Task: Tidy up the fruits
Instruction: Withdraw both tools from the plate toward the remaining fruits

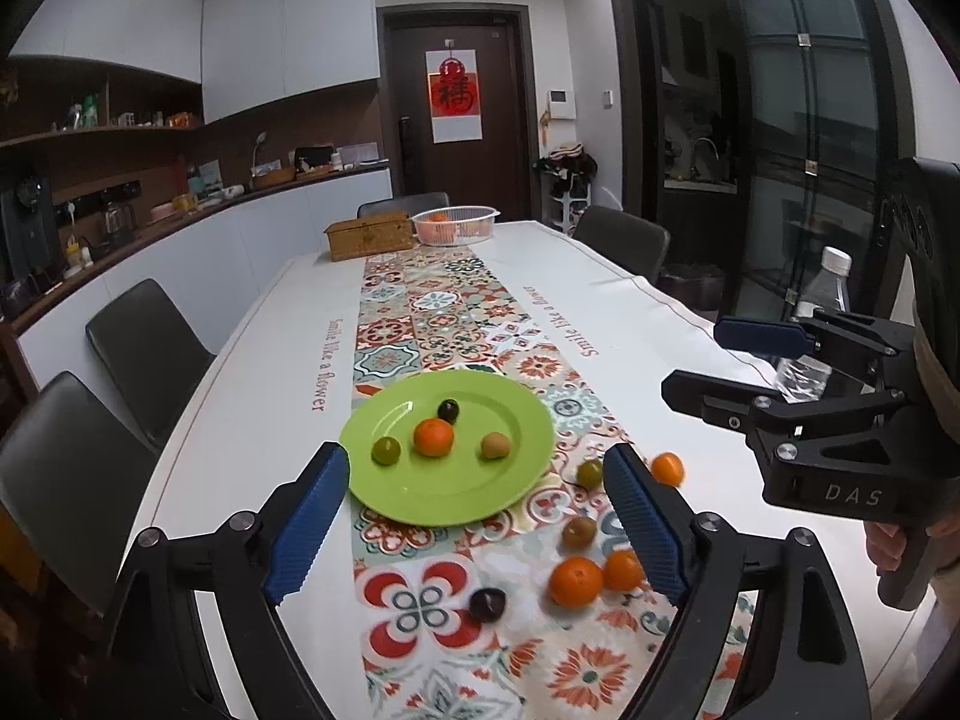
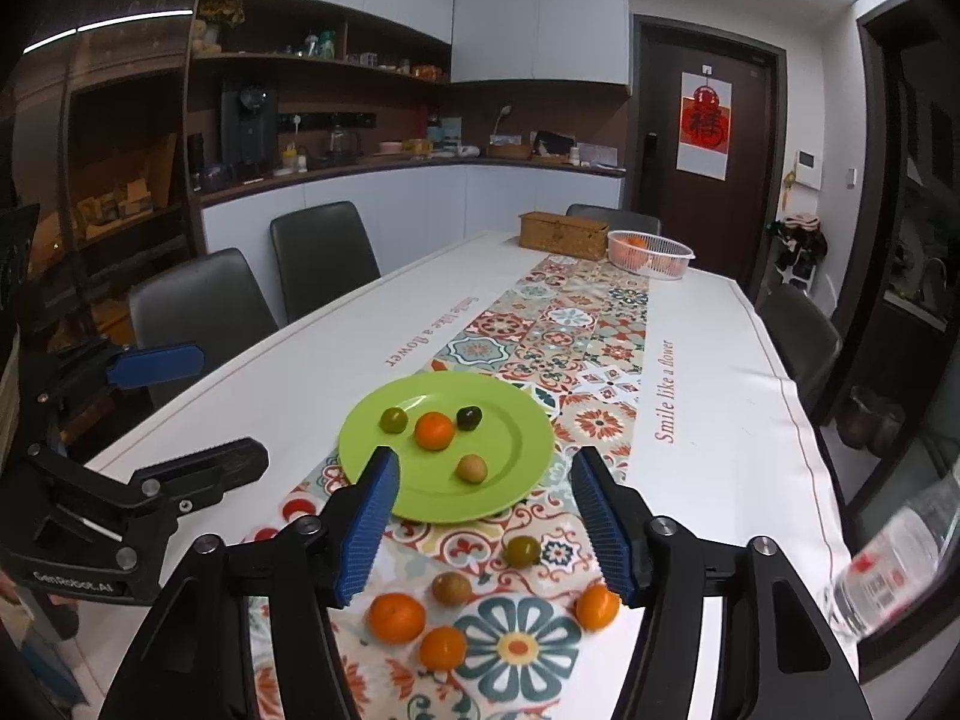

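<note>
A green plate lies on the patterned table runner. It holds a tangerine, a green fruit, a dark fruit and a tan fruit. Nearer to me, loose on the runner, lie three tangerines, two green-brown fruits and a dark fruit. My left gripper hovers open above the plate's near edge, holding nothing. My right gripper is open above the loose fruits, also holding nothing.
At the table's far end stand a wicker box and a white basket with oranges. A clear water bottle stands at the right edge. Dark chairs line both sides of the table.
</note>
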The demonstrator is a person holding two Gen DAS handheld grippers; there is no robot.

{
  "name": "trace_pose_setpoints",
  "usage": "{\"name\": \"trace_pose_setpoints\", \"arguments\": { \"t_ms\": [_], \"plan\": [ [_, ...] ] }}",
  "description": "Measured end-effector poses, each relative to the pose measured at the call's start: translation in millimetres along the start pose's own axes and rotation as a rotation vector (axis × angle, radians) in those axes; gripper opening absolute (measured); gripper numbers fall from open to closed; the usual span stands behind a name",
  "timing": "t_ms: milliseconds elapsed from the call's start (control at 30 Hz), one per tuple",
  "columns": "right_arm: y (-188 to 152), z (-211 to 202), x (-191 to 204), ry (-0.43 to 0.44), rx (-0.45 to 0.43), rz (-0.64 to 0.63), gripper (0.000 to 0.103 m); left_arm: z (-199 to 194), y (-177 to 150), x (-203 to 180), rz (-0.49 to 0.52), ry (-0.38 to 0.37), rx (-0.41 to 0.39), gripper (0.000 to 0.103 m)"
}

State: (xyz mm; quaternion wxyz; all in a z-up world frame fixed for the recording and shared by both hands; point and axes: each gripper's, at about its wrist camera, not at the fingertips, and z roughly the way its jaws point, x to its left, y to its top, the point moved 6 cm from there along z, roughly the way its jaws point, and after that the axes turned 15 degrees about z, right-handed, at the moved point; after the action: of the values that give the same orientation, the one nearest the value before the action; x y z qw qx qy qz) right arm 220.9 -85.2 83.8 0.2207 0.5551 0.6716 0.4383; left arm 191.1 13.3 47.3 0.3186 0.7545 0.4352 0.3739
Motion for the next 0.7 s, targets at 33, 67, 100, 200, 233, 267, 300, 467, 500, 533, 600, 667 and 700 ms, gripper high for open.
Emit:
{"name": "trace_pose_setpoints", "arguments": {
  "t_ms": [33, 67, 100, 200, 233, 267, 300, 467, 500, 533, 600, 667, 700],
  "plan": [
    [-2, -5, -1, -0.002, -0.007, -0.001, 0.062, -2, -1, -4, 0.004, -0.002, -0.004, 0.087],
    [-4, -9, -2, -0.005, -0.015, -0.004, 0.062, -5, -2, -8, 0.009, -0.004, -0.009, 0.087],
    [-6, -13, -2, -0.008, -0.021, -0.007, 0.062, -6, -3, -10, 0.014, -0.004, -0.011, 0.087],
    [-10, -23, -5, -0.016, -0.044, -0.016, 0.062, -11, -6, -21, 0.02, -0.023, -0.025, 0.088],
    [-12, -26, -5, -0.019, -0.05, -0.02, 0.064, -13, -7, -24, 0.023, -0.026, -0.029, 0.088],
    [-14, -30, -6, -0.024, -0.057, -0.027, 0.065, -14, -8, -27, 0.026, -0.028, -0.036, 0.088],
    [-16, -33, -7, -0.028, -0.063, -0.031, 0.067, -15, -9, -29, 0.031, -0.029, -0.043, 0.088],
    [-29, -43, -6, -0.043, -0.072, -0.074, 0.068, -18, -14, -39, 0.057, -0.046, -0.058, 0.088],
    [-31, -44, -5, -0.047, -0.075, -0.087, 0.068, -18, -16, -41, 0.065, -0.052, -0.06, 0.087],
    [-33, -44, -5, -0.049, -0.075, -0.098, 0.068, -18, -18, -43, 0.071, -0.057, -0.06, 0.087],
    [-38, -45, -3, -0.045, -0.07, -0.118, 0.068, -17, -20, -48, 0.092, -0.07, -0.065, 0.087],
    [-44, -44, -2, -0.043, -0.06, -0.135, 0.068, -15, -22, -53, 0.114, -0.082, -0.066, 0.087],
    [-47, -44, -2, -0.041, -0.055, -0.139, 0.068, -15, -23, -55, 0.126, -0.088, -0.068, 0.087]
  ]
}}
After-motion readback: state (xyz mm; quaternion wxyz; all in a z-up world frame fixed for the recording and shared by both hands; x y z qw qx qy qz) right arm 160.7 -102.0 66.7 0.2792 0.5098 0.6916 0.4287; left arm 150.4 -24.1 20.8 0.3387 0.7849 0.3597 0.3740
